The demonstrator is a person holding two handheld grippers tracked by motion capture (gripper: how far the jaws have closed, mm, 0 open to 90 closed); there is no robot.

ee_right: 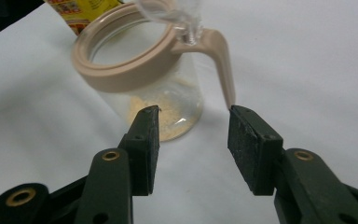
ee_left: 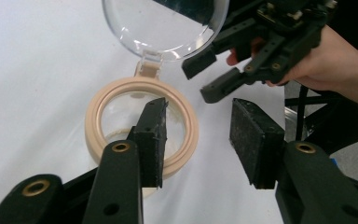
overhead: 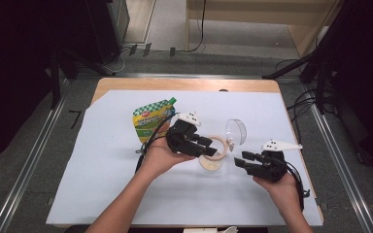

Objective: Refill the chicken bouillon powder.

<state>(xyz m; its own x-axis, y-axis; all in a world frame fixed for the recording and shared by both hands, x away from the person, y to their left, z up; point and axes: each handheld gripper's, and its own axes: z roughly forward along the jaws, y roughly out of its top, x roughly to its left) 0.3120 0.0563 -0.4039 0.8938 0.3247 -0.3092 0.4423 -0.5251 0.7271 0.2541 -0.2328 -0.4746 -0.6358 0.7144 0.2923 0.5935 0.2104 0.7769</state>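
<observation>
Jar (overhead: 212, 156) with a beige rim stands near the middle of the white sheet (overhead: 102, 184), its clear lid (overhead: 236, 131) swung open on a hinge at the far right side. The high view places the left gripper (overhead: 205, 147) right at the jar's near-left side, its tips over the rim, and the right gripper (overhead: 243, 162) just right of the jar, apart from it. A green and yellow pouch (overhead: 151, 120) lies just behind the left hand (overhead: 156, 156).

The left gripper view looks down into the jar mouth (ee_left: 142, 128): one pad (ee_left: 153, 140) hangs over the opening, the other (ee_left: 249, 140) is outside the rim, and neither presses on anything, so this gripper is released. It also shows the right gripper (ee_left: 207, 79) beyond, jaws apart, near the lid (ee_left: 168, 23).

The right gripper view gives the jar's side (ee_right: 161, 100): glass wall, a layer of pale yellow powder (ee_right: 161, 119) on the bottom, and a beige handle (ee_right: 221, 65) sloping down toward the right pad (ee_right: 242, 144). The tip sits just at that pad's top corner; I cannot tell whether they touch. The jaws stand apart with only sheet between them, so this gripper is released too.
</observation>
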